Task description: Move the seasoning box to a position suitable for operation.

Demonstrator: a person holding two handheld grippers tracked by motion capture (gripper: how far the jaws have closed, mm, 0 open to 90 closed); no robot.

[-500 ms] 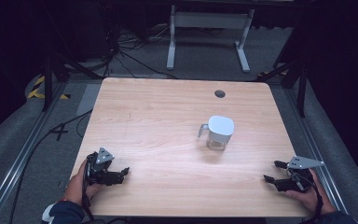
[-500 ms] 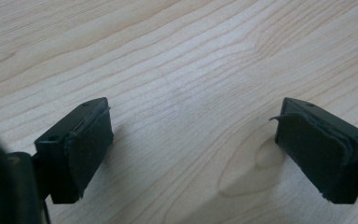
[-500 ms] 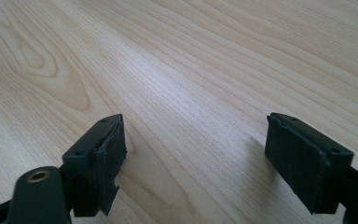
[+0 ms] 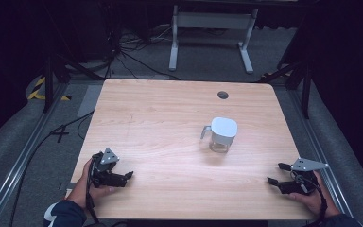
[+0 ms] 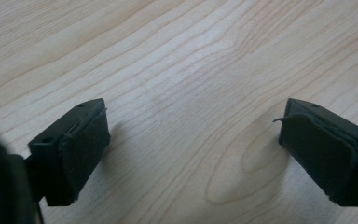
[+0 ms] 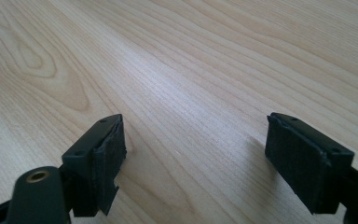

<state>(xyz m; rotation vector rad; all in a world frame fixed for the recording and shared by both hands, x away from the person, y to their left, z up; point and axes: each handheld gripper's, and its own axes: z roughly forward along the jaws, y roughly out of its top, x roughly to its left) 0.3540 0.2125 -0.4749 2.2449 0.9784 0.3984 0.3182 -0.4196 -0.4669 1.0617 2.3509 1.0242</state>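
Altogether one lidded jug [image 4: 221,135] mid-table [image 4: 160,118], left gripper [image 4: 128,176] and right gripper [image 4: 275,174] both agape, empty

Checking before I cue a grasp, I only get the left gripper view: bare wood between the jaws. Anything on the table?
Observer: Yes, a clear jug with a white lid stands right of the table's centre.
Operator: Handle side?
Observer: The handle points toward the left gripper's side.
Operator: Right gripper?
Observer: The right gripper is open near the table's near right corner, apart from the jug, nothing between its pads.
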